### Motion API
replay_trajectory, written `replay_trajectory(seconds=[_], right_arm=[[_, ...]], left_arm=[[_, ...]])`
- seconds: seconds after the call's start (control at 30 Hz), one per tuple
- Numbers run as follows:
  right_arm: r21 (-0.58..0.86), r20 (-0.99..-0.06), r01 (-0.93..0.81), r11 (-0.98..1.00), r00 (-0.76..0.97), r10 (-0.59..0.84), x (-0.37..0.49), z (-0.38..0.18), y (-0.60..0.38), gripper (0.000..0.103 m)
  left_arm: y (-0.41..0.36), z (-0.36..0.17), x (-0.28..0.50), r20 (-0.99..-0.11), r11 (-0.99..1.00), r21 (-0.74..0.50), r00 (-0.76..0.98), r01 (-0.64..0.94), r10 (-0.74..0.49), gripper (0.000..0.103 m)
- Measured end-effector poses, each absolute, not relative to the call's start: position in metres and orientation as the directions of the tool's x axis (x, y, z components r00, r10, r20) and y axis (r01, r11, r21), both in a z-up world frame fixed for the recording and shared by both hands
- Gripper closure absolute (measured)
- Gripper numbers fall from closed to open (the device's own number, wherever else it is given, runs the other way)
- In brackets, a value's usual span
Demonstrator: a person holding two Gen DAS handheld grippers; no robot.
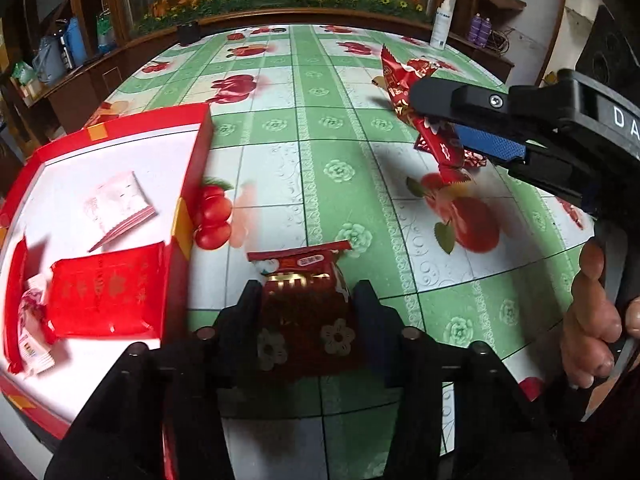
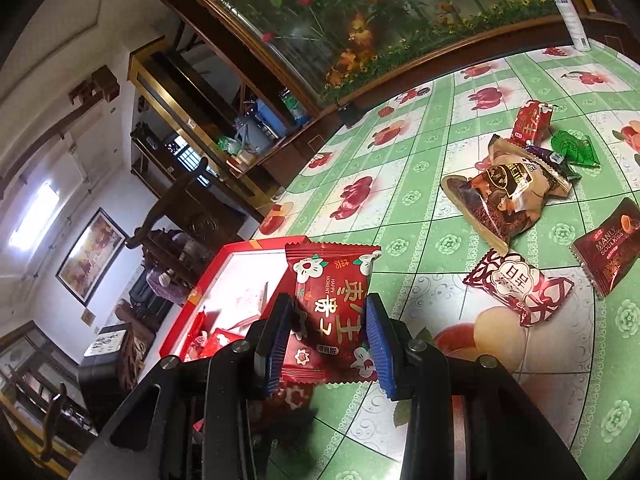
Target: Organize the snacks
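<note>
Two grippers over a green flowered tablecloth, each with a red snack packet between its jaws, beside a red box.

Left wrist view: the red box (image 1: pixel 120 216) sits at the table's left edge, open, with flat red and white packets inside; a wide bare stretch of tablecloth (image 1: pixel 312 128) runs back to a wooden ledge with artificial flowers. The left gripper (image 1: pixel 306 300) points steeply down with a dark red packet (image 1: pixel 304 300) between its jaws, just right of the box wall; whether the pads press on it I cannot tell. At right a hand (image 1: pixel 592 312) holds the right gripper (image 1: pixel 444 120), clamped on a red wrapper.

Right wrist view: the right gripper (image 2: pixel 330 340) pinches a red flowered packet (image 2: pixel 332 308) between blue pads, beside the box's corner. Loose snacks (image 2: pixel 516 196) lie scattered on the cloth to the right.
</note>
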State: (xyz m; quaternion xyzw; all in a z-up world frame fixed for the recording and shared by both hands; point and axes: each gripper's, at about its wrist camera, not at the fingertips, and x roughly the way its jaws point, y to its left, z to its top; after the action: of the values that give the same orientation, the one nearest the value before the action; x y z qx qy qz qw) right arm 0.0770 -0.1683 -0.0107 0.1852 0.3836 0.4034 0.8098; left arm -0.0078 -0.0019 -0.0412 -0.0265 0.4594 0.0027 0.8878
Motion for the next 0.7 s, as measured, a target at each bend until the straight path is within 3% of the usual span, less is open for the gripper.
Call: replay_trajectory(seconds=[0.1, 0.37, 0.7], right_arm=[[0.618, -0.463, -0.507, 0.601, 0.383, 0.799, 0.078, -0.010, -0.170, 0.065], [0.615, -0.468, -0.511, 0.601, 0.376, 0.800, 0.078, -0.010, -0.168, 0.065], [0.595, -0.475, -0.515, 0.618, 0.394, 0.786, 0.077, -0.009, -0.164, 0.065]], left_arm=[[-0.004, -0.039, -0.009, -0.803, 0.998, -0.060, 0.594, -0.018, -0.037, 0.073], [-0.006, -0.034, -0.010, -0.780, 0.997, -0.072, 0.624, -0.016, -0.046, 0.082], [0.009, -0.005, -0.022, -0.716, 0.994, -0.105, 0.695, -0.025, -0.058, 0.083]])
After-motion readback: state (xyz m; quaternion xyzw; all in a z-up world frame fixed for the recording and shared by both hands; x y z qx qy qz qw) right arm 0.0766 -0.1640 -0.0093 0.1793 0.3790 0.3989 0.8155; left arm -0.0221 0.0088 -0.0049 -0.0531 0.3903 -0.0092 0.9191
